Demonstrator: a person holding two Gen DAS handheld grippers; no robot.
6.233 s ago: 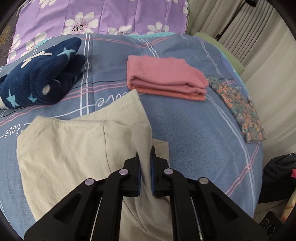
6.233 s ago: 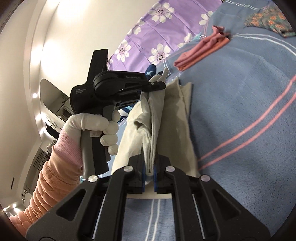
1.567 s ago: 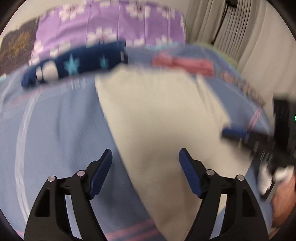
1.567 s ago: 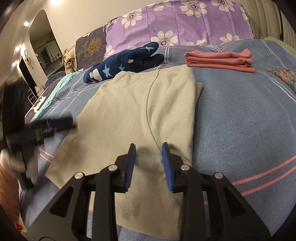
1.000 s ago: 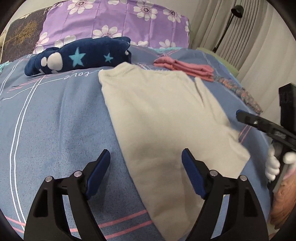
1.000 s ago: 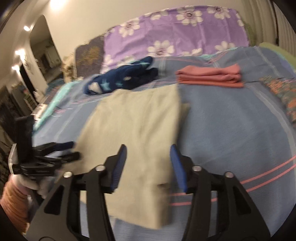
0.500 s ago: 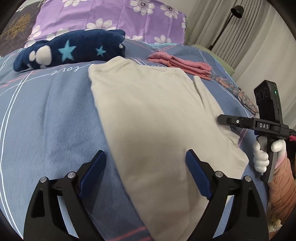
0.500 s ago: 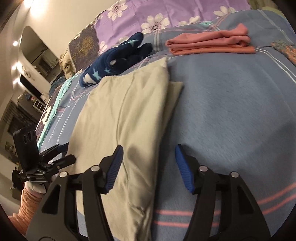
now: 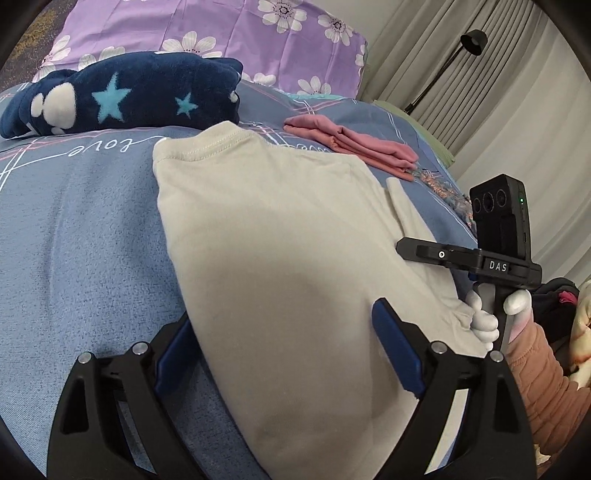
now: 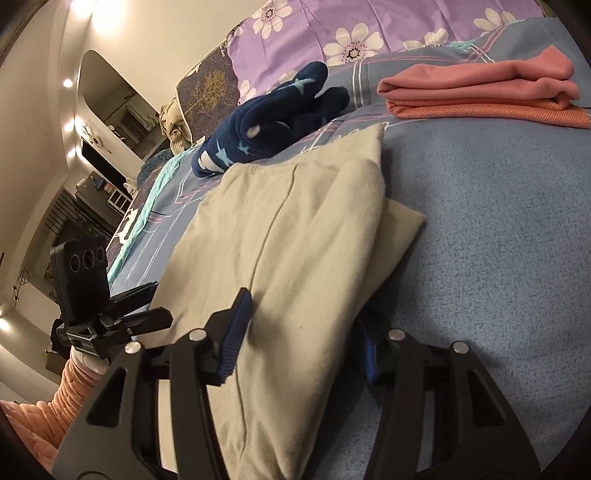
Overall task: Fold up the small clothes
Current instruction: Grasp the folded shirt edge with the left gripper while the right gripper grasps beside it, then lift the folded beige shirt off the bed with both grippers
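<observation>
A beige garment [image 9: 280, 236] lies folded lengthwise on the blue bedspread [image 9: 74, 236]. It also shows in the right wrist view [image 10: 295, 251]. My left gripper [image 9: 284, 343] is open, its jaws straddling the garment's near left edge. My right gripper [image 10: 299, 328] is open, its jaws straddling the garment's near right edge, one finger over the cloth and the other at the folded border. The right gripper's body shows in the left wrist view [image 9: 480, 258], and the left gripper's body in the right wrist view [image 10: 110, 317].
A folded pink garment [image 9: 351, 147] lies beyond the beige one, with a patterned cloth [image 9: 450, 192] to its right. A navy star-patterned fleece [image 9: 122, 96] lies at the back left. Purple floral pillows [image 9: 207, 33] stand behind. Curtains and a lamp [image 9: 469, 40] are at the right.
The garment, earlier held pinched by both grippers, now lies flat and released. Over the last second both open grippers have come down closer to its near end.
</observation>
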